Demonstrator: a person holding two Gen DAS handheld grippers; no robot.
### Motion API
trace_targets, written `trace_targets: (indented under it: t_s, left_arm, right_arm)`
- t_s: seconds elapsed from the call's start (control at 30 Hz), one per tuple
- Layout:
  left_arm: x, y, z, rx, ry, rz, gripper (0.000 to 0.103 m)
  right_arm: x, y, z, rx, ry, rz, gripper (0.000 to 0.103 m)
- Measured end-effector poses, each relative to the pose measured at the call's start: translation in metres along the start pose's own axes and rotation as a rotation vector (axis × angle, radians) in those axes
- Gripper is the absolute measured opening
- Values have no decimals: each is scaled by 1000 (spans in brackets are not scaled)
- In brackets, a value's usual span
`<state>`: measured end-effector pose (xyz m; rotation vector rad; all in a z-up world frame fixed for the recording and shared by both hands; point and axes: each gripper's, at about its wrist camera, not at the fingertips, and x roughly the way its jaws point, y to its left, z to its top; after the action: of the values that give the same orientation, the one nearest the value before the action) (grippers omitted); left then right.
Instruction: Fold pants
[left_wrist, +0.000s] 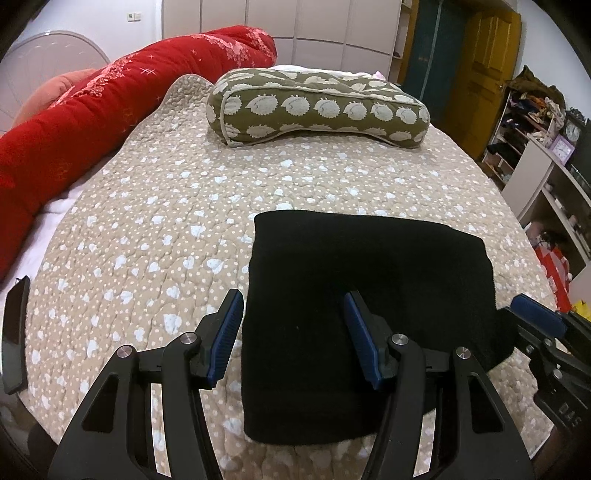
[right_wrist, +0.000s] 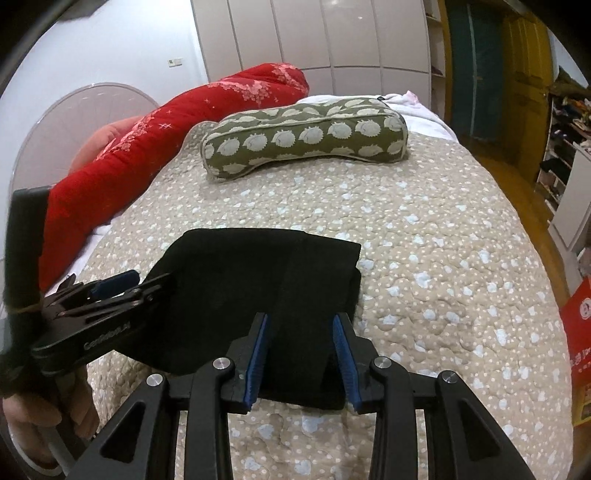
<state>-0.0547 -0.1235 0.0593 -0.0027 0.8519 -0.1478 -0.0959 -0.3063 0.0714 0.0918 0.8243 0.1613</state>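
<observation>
The black pants (left_wrist: 369, 258) lie folded into a thick rectangle on the dotted beige quilt (left_wrist: 166, 203) near the bed's front edge. My left gripper (left_wrist: 293, 299) hovers open over the pants' left edge, one finger above the quilt and the other above the cloth. My right gripper (right_wrist: 301, 319) stands open over the right part of the pants (right_wrist: 240, 266), with a strip of the folded cloth showing between its blue pads (right_wrist: 341, 343), which do not press on it. Each gripper appears in the other's view: the right gripper (left_wrist: 532, 314) at the pants' right edge, the left gripper (right_wrist: 114, 284) at their left.
A green hedgehog-print pillow (left_wrist: 314, 107) lies across the far end of the bed. A rolled red duvet (left_wrist: 92, 118) runs along the left side. Shelves (left_wrist: 535, 147) and a red box (right_wrist: 580, 332) stand to the right of the bed. A hand (right_wrist: 22, 417) holds the left gripper.
</observation>
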Motion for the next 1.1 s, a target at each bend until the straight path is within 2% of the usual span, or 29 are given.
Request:
trace_targets:
  t_s: [0.23, 0.47, 0.73, 1.0, 1.1]
  left_arm:
    - [-2, -4, -8, -2, 10, -2, 57]
    - [2, -6, -10, 6, 11, 17, 58]
    - [10, -7, -9, 3, 13, 22, 61]
    - [10, -5, -8, -6, 19, 13, 62]
    - [9, -4, -8, -8, 20, 11, 62]
  right_arm:
    - [6, -4, 3, 39, 2, 13, 35]
    - [32, -11, 1, 70, 57, -10, 36]
    - [50, -16, 8, 58, 46, -22, 36]
    - [31, -22, 6, 118, 43, 8, 38]
    - [17, -16, -1, 76, 39, -11, 38]
